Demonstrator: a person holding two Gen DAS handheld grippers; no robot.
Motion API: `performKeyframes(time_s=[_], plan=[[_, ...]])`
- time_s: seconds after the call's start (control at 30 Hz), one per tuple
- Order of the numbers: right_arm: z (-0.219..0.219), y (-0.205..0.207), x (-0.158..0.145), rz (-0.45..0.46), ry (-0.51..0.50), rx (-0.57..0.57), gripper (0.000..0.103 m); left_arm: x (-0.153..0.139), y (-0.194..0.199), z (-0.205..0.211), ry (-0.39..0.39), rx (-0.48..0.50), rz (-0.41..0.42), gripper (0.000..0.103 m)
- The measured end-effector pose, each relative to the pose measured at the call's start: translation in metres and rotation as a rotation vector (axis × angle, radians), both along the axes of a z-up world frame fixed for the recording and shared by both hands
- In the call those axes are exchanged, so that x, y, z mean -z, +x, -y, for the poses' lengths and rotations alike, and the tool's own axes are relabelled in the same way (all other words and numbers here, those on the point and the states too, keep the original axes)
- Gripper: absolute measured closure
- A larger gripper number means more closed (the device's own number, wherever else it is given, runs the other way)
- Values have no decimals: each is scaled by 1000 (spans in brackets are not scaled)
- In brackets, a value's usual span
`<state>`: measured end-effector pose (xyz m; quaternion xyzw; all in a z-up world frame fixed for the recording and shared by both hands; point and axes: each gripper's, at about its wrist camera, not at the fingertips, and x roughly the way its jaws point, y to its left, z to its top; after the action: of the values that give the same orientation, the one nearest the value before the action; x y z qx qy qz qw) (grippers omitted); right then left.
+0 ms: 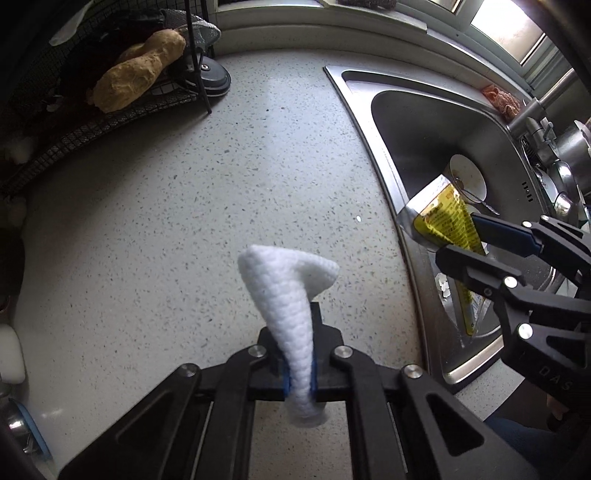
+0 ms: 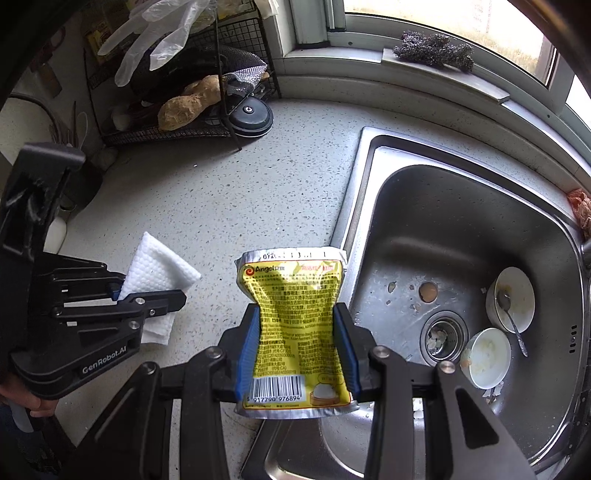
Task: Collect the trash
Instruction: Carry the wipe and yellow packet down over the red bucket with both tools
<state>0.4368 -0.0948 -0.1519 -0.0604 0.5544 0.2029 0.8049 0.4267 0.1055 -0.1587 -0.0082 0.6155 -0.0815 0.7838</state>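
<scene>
While both tools hung over the speckled surface [image 1: 192, 192], each had a piece of trash pinched. Left tool [image 1: 301, 373]: jaws nearly together, clamped on a white quilted paper towel [image 1: 284, 295], which stood up from the pads in a twisted cone, clear of the surface. From the right wrist view, this tool [image 2: 147, 299] sat at left with the towel [image 2: 155, 269] fanning out beyond it. Right tool [image 2: 299, 347]: jaws narrow, blue pads pressing both side edges of a yellow foil Angel packet [image 2: 295, 321], upright, barcode at the near end, held above the left rim of the steel sink [image 2: 365, 206]. Sink basin held two dirty white bowls [image 2: 487, 354] at right, a spoon [image 2: 511, 317] in the farther one, eggshell bits round the drain [image 2: 441, 332]. Far left: wire rack [image 2: 177, 129] with a knobbly brown root [image 2: 188, 103], and a clear plastic glove [image 2: 155, 33] hanging above. Steel wool scourer [image 2: 434, 50] lay on the window ledge.
</scene>
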Motion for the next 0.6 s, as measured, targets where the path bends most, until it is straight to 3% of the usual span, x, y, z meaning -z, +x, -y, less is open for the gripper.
performKeyframes(time_s=[0.17, 0.4, 0.6], plan=[[9, -30, -12, 26, 11, -36, 66, -31, -45, 17, 10, 0, 52, 97], [45, -82, -28, 55, 22, -47, 66, -44, -96, 55, 24, -11, 98, 97], [92, -153, -43, 89, 23, -45, 66, -52, -154, 113, 23, -3, 158, 97]])
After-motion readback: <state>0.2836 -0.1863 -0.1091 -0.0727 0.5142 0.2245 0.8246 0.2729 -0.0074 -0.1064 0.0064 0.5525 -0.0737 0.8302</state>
